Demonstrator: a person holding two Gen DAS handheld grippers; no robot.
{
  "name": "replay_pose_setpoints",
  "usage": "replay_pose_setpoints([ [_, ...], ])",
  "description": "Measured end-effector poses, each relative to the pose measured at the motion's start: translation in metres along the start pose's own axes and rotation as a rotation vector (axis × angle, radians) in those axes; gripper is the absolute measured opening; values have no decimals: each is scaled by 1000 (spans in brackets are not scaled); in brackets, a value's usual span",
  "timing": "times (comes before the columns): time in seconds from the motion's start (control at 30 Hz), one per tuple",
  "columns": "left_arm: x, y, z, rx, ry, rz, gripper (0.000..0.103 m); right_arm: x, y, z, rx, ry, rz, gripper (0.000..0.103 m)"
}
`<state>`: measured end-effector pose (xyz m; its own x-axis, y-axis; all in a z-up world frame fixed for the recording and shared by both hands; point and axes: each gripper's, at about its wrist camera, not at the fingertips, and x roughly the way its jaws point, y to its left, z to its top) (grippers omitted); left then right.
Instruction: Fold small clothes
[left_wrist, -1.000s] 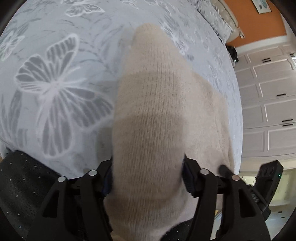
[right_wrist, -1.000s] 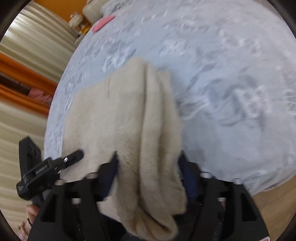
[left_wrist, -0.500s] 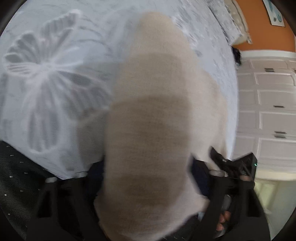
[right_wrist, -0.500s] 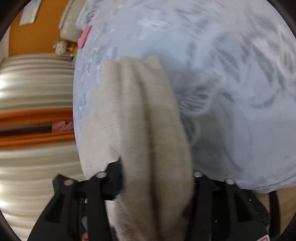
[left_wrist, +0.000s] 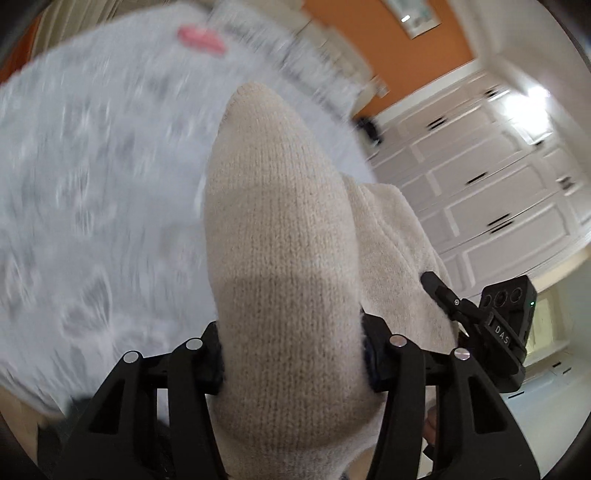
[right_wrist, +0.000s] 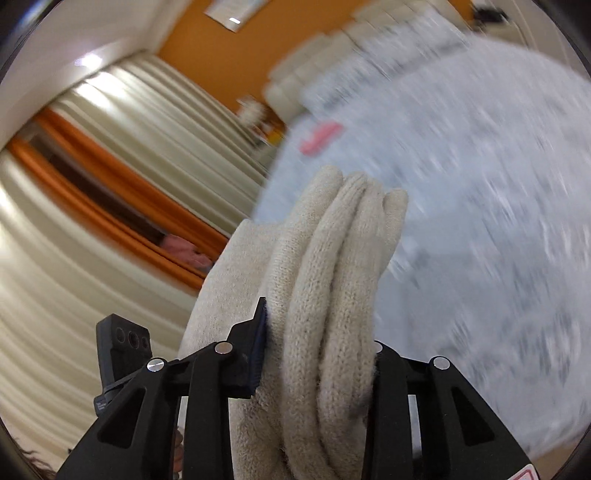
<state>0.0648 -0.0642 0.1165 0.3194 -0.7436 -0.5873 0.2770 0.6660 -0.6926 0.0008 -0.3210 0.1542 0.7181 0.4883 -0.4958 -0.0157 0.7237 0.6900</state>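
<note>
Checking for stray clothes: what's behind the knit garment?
Behind the cream garment, shut in both grippers, lies the butterfly-print bedspread with a pink item far off. Whatever lies directly behind the garment is hidden.

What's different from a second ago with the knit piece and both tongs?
Both tongs, left and right, have just been closing on the cream knit garment and lifted it off the butterfly bedspread, whose far end now shows. Unchanged: the garment sits between both pairs.
</note>
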Motion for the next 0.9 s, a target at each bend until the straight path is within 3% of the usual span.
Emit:
replay_pose_setpoints([
  [0.1, -33, -13, 27, 57, -81, -27, 52, -5, 37, 17, -65, -60, 53, 31],
  [0.2, -52, -3, 41, 89, -119, -22, 54, 12, 53, 22, -98, -76, 58, 33],
  [0.27, -45, 16, 46, 77, -116, 13, 62, 38, 39, 14, -88, -47, 41, 46],
  [0.3, -38, 33, 46, 64, -113, 35, 66, 60, 26, 7, -87, -16, 22, 54],
  [0.33, -20, 59, 44, 44, -125, 86, 79, 87, 5, -3, -78, 24, -24, 70],
  [0.37, -2, 87, 36, 18, -138, 167, 93, 113, -16, -14, -59, 59, -96, 74],
  [0.4, 14, 110, 31, -4, -133, 254, 92, 142, -44, -26, -22, 120, -202, 74],
  [0.43, 34, 138, 24, -40, -98, 362, 89, 160, -65, -35, 22, 186, -273, 62],
  [0.47, 57, 173, 11, -105, -18, 470, 71, 177, -92, -50, 111, 275, -323, 34],
  [0.5, 66, 193, 1, -151, 28, 503, 62, 178, -103, -60, 170, 295, -304, 28],
  [0.53, 64, 208, -13, -206, 35, 471, 64, 172, -106, -66, 201, 274, -273, 28],
  [0.57, 54, 208, -21, -220, -16, 432, 63, 162, -98, -72, 172, 235, -245, 28],
  [0.6, 45, 204, -25, -209, -53, 442, 64, 157, -89, -73, 131, 228, -243, 28],
  [0.67, 32, 186, -30, -135, -97, 484, 68, 155, -68, -75, 55, 244, -237, 27],
  [0.77, 30, 156, -30, -61, -125, 482, 70, 174, -49, -75, -27, 290, -234, 25],
  [0.83, 43, 144, -29, 3, -113, 496, 75, 199, -51, -80, -72, 337, -281, 25],
  [0.9, 66, 141, -24, 70, -62, 547, 75, 227, -59, -92, -118, 405, -381, 22],
])
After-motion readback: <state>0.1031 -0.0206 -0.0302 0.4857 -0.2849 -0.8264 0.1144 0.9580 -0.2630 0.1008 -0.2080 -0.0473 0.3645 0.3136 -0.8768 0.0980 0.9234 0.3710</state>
